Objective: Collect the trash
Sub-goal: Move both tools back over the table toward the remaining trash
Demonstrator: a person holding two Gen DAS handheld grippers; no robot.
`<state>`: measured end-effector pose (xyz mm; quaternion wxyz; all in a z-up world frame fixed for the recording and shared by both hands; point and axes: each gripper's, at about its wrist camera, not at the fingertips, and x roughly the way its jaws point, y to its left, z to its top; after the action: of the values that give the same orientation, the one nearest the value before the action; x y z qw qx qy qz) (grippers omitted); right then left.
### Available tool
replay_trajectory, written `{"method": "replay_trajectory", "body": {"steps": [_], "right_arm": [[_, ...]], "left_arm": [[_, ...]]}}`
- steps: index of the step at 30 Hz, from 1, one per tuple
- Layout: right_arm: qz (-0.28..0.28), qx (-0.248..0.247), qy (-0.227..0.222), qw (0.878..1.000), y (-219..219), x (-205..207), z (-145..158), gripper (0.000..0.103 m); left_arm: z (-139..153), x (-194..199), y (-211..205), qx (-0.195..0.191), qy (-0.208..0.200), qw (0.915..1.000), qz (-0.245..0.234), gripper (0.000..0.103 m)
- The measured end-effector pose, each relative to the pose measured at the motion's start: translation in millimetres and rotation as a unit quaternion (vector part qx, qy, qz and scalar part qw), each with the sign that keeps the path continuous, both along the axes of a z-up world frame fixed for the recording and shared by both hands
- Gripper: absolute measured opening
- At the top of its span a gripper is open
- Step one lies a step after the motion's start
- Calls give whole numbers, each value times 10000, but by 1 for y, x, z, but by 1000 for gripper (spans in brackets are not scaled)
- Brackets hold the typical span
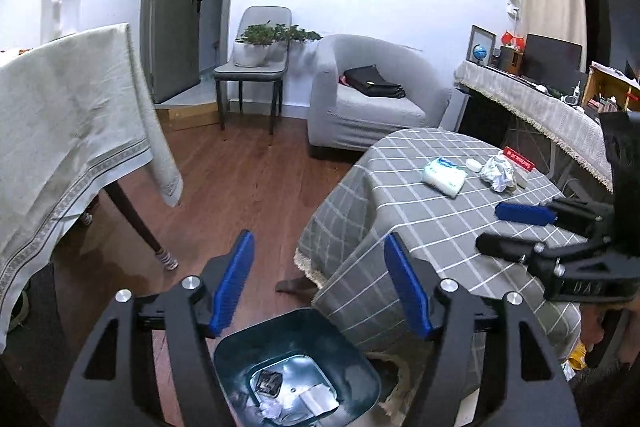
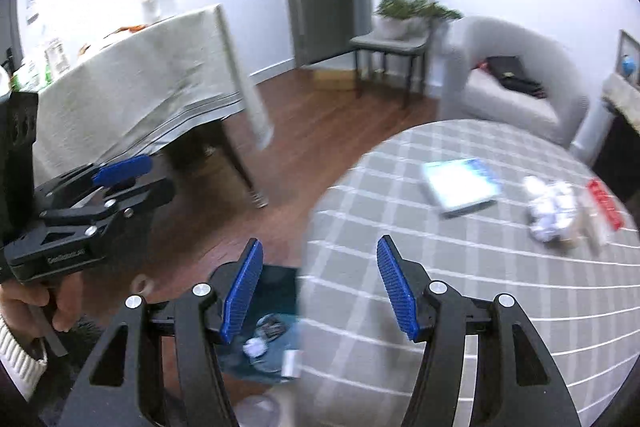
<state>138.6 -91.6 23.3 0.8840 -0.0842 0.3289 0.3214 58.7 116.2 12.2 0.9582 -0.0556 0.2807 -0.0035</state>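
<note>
Your left gripper (image 1: 320,279) hangs open and empty above the bin (image 1: 296,367), so pinch the crumpled paper (image 1: 497,172) across its middle; it looks light and soft.

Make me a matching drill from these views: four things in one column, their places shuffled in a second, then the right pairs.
Things:
1. crumpled paper
2. black bag
3. potted plant
4. trash bin

Places:
A. on the grey chair
B. on the floor beside the checked table, under the left tongs
C. on the armchair seat
D. on the checked tablecloth, next to the tissue pack

Pairs: 1-D, 2-C, 3-A, 4-B
</note>
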Motion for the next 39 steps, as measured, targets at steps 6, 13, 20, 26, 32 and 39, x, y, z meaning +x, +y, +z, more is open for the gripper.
{"method": "replay_trajectory", "body": {"steps": [6,13,20,26,32,39], "right_arm": [[-529,3,-73,9986,-40,27,-8,66],[-887,51,-71,9960,-81,43,-12,66],[-1083,75,-83,9941,-114,66,-9,68],[-1245,138,-23,9921,-142,80,-9,74],[-1542,78,97,9880,-177,100,-15,77],[-1591,230,340,9864,-207,121,-27,77]], "left_arm": [[-5,29,-29,-117,74,9997,-187,73],[-12,59,-69,197,110,9986,-468,75],[-11,89,-100,298,143,9970,-703,79],[-18,116,-126,463,400,9912,-1174,85],[-27,146,-141,800,577,9845,-1450,86],[-46,187,-138,657,928,9791,-1684,86]]}}
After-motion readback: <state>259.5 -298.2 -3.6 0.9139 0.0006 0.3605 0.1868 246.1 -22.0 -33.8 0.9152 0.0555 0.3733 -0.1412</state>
